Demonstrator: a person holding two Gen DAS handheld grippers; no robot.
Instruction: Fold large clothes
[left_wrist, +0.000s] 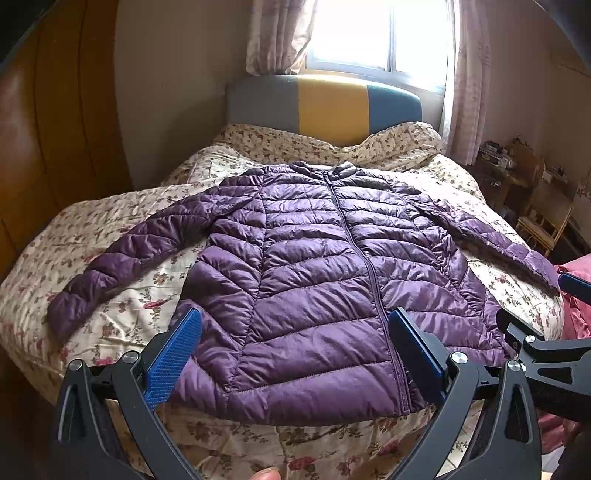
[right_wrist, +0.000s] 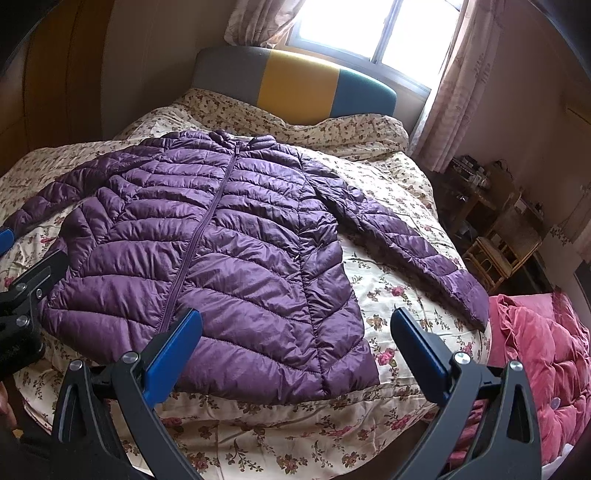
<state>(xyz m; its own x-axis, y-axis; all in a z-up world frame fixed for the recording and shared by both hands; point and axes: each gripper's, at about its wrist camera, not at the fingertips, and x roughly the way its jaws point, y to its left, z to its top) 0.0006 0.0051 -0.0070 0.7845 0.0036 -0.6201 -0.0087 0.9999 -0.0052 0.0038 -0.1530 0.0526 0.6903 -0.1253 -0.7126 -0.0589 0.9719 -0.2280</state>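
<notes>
Left gripper (left_wrist: 295, 354) and right gripper (right_wrist: 295, 354) both hang at the bed's foot, jaws spread wide, holding nothing. Beyond them the purple puffer jacket (left_wrist: 314, 280) lies flat and zipped on the floral quilt (left_wrist: 122, 306), sleeves out to either side. Folding looks not yet begun. Next move likely calls for pinching a sleeve cuff (right_wrist: 469, 295) and carrying it across the chest.

Bedroom interior. A bed (left_wrist: 122, 229) with a floral quilt fills the centre; its padded headboard (left_wrist: 325, 107), grey, yellow and teal, stands at 12 o'clock beneath a bright window (left_wrist: 369, 33) flanked by patterned curtains (left_wrist: 469, 81). Wooden wardrobe (left_wrist: 48, 122) at 9 o'clock; cluttered wooden furniture (right_wrist: 498, 229) at 3 o'clock; pink bedding (right_wrist: 546, 354) at 4 o'clock.
</notes>
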